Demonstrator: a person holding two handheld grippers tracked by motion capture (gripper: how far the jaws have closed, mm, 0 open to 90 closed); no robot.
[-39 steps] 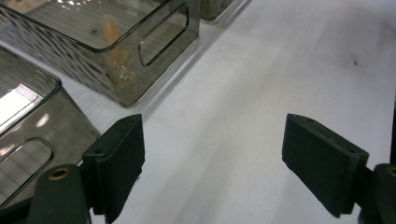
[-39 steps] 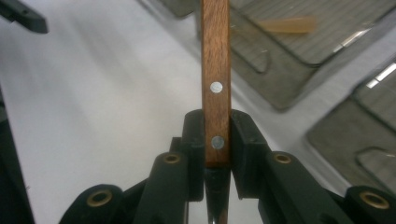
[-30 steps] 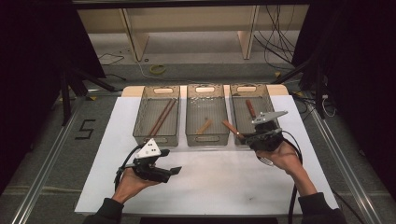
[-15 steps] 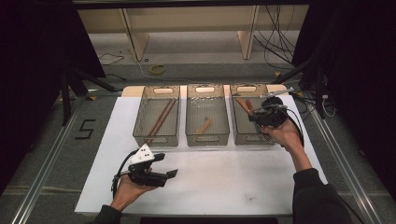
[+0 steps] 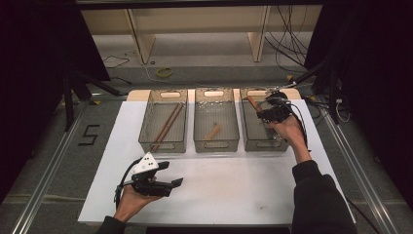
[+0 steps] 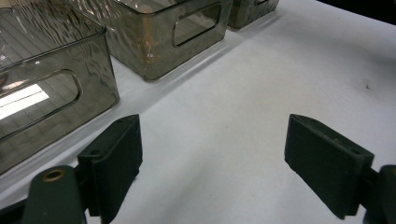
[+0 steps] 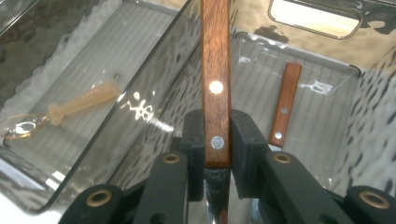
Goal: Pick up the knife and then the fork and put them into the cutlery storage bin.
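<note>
My right gripper [image 7: 217, 135] is shut on a wooden-handled knife [image 7: 215, 70] with two metal rivets, the handle pointing away from me. In the high view the right gripper [image 5: 272, 111] hovers over the right-hand clear bin [image 5: 263, 145]. A second wooden-handled piece [image 7: 285, 102] lies flat on that bin's floor. Low over the white table sheet [image 5: 234, 185], in front of the left bin, is my left gripper [image 5: 171, 174]. It stands open [image 6: 212, 158] with nothing between its pads.
Three clear bins stand in a row at the back of the sheet. The left bin [image 5: 163, 145] holds brown chopsticks [image 5: 167, 125]. The middle bin [image 5: 216, 145] holds a pale wooden utensil [image 5: 213, 131]. Dark stands and cables flank the table.
My right hand has carried the knife from the front of the right bin, back and over it. The left gripper has stayed about where it was.
</note>
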